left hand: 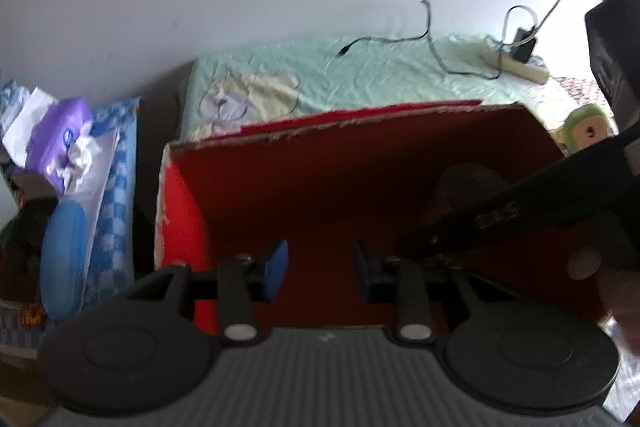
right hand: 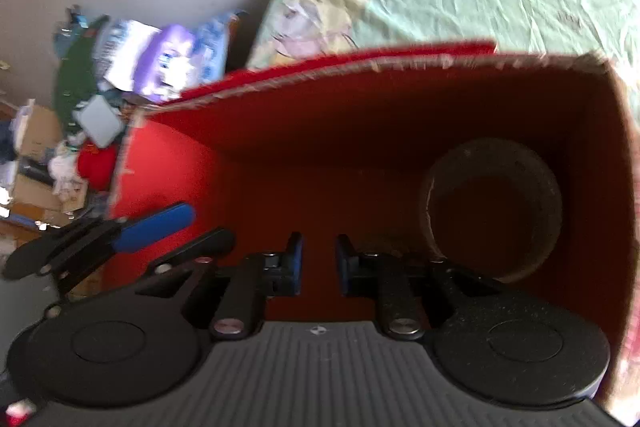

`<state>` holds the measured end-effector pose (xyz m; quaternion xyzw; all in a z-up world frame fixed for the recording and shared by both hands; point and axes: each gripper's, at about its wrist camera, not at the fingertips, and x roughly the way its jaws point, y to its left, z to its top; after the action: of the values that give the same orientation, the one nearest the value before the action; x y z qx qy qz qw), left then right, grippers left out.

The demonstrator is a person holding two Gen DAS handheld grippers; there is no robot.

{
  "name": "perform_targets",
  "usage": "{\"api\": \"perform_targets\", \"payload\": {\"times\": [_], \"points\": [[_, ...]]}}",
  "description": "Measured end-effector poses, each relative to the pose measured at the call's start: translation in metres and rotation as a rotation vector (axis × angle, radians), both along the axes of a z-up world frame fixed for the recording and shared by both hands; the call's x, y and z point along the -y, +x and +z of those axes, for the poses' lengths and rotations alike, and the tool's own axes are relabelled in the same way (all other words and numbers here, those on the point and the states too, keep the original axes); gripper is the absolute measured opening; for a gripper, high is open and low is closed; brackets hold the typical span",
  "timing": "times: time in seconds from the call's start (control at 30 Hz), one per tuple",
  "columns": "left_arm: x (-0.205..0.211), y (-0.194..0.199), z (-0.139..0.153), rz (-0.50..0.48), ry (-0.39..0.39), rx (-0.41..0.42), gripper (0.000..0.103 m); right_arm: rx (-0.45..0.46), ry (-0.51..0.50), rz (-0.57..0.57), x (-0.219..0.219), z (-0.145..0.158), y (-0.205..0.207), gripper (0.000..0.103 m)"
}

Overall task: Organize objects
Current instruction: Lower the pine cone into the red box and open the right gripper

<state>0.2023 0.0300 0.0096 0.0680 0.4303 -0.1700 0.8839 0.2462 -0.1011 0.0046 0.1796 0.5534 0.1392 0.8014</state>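
An open red cardboard box (left hand: pixel 180 211) stands in front of me, its inside dark red. In its right part lies a dark round cup-like thing (right hand: pixel 492 211), hollow side facing me. My left gripper (left hand: pixel 320 267) hangs over the box's near left part, open, with nothing between its blue pads. My right gripper (right hand: pixel 319 263) points down into the box just left of the round thing, jaws a little apart and empty. One blue finger (right hand: pixel 156 225) of the left gripper shows at the box's left wall.
Behind the box is a bed with a pale green sheet (left hand: pixel 360 75), with a power strip (left hand: pixel 516 63) and cables on it. A green plush toy (left hand: pixel 584 131) lies at the right. A purple tissue pack (left hand: pixel 60 139) and blue packets are piled at the left.
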Motion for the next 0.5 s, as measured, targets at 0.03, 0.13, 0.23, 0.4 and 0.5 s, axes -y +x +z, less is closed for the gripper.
{"api": "perform_targets", "payload": {"times": [0.03,0.13,0.23,0.4,0.5], "points": [[-0.001,0.000,-0.003,0.011,0.010,-0.009,0.031,-0.015,-0.024,-0.004,-0.003,-0.005,0.001,0.020],[0.000,0.009,-0.015,0.045,0.047,-0.055,0.030,-0.056,-0.045,0.012,-0.008,-0.015,0.001,0.021],[-0.003,0.014,-0.015,0.059,0.023,-0.070,0.041,-0.043,-0.105,0.007,-0.006,-0.011,-0.001,0.024],[0.005,0.024,-0.022,0.061,0.074,-0.096,0.045,-0.069,-0.137,0.007,0.006,-0.009,-0.010,0.025],[0.011,0.029,-0.027,0.050,0.110,-0.098,0.048,-0.074,-0.179,0.021,0.014,-0.009,-0.021,0.028]]}}
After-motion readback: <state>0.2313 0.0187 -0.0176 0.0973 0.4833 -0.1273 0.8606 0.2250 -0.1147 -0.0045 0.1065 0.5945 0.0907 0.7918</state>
